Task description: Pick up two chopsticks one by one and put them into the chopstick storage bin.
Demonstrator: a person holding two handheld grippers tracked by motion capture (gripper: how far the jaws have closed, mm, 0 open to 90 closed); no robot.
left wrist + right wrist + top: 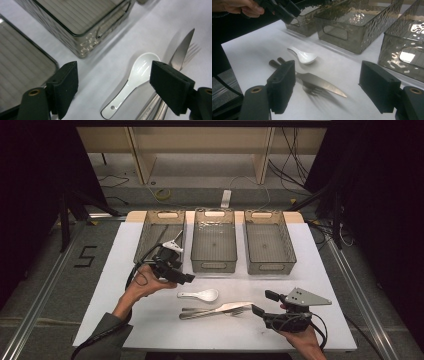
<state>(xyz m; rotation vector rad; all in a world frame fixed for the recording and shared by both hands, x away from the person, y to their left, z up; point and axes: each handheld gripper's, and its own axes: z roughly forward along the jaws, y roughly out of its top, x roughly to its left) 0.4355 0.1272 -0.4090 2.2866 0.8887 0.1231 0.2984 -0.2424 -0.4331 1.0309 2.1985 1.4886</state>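
The right gripper (pixel 261 303) sits nearest the camera, low over the near edge of the table (pixel 120 270), jaws spread wide and holding nothing. Just left of its tips lie a knife (pixel 220 308) and a fork (pixel 212 313), side by side and overlapping, blade and tines toward that gripper. The white spoon (pixel 199 295) lies just beyond the knife, apart from it, bowl to the right and handle to the left. The left gripper (pixel 187 278) hangs just left of and above the spoon's handle, also wide open and empty.

Beyond the spoon stand three clear smoky bins in a row; the middle bin (pixel 214 242) is straight behind it, and none of them seems to hold any cutlery.

This looks like the start of a sorting job, at the reach step. The left gripper's view has the spoon (pixel 135 80) between its jaws but below them, so the next move would be to come down, straddle the narrow handle and close gently.

The spoon is glossy white, likely ceramic, with a small hole at the handle end; smooth and shallow, it may slip or skid on the table
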